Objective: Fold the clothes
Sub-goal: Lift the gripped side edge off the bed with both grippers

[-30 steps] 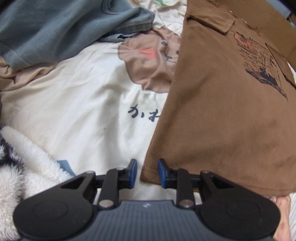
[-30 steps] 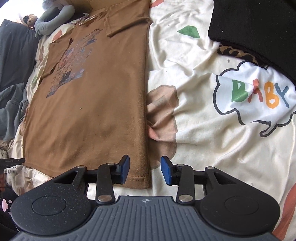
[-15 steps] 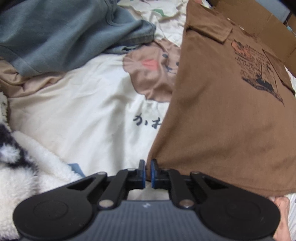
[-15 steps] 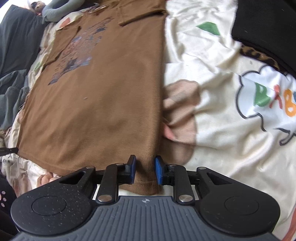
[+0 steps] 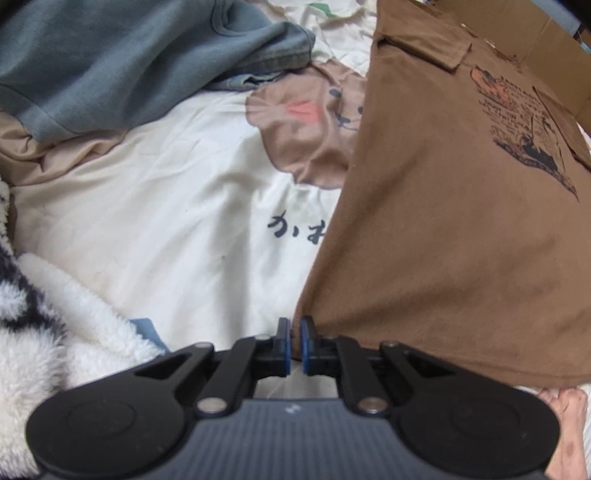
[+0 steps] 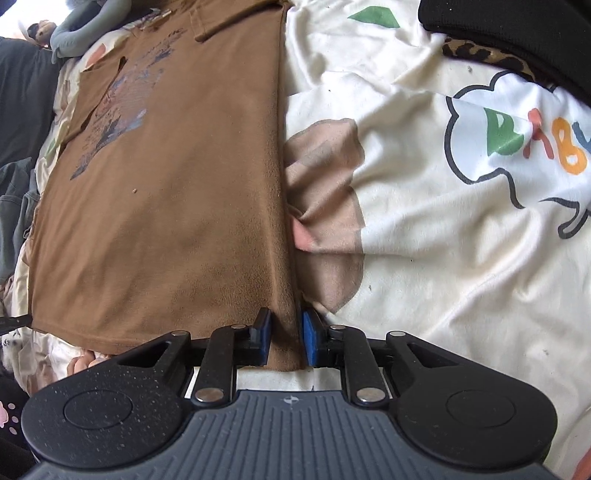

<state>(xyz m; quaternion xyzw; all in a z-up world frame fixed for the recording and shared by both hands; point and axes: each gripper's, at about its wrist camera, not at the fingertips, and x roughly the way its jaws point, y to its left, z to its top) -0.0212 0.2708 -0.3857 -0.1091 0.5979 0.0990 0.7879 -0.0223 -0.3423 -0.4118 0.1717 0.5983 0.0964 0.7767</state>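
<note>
— What is everything lying on?

— A cream cotton bedsheet printed with cartoon figures [image 5: 155, 229], rumpled in places. One print is a tan animal face with a pink cheek; another, in the right wrist view, is a white cloud with the coloured letters "BABY" [image 6: 517, 140].

— And the garment?

— A brown short-sleeved T-shirt with a dark printed graphic on its chest [image 5: 461, 236] lies flat on the sheet, its sleeves folded in over the body.

— The grippers?

— The left gripper [image 5: 294, 341] has its blue pads nearly together on the shirt's lower corner. The right gripper [image 6: 286, 341] has the opposite hem corner pinched between its pads, which stand a little apart around the bunched cloth. Both closed within the last second.

— What surrounds the shirt?

— A crumpled blue-grey sweatshirt [image 5: 122, 62] and a white fleecy blanket with dark markings [image 5: 40, 325] to one side, a black knit garment [image 6: 524, 33] on the other, and brown cardboard [image 5: 535, 40] beyond the collar. Bare toes [image 5: 565, 402] show under the hem.
</note>
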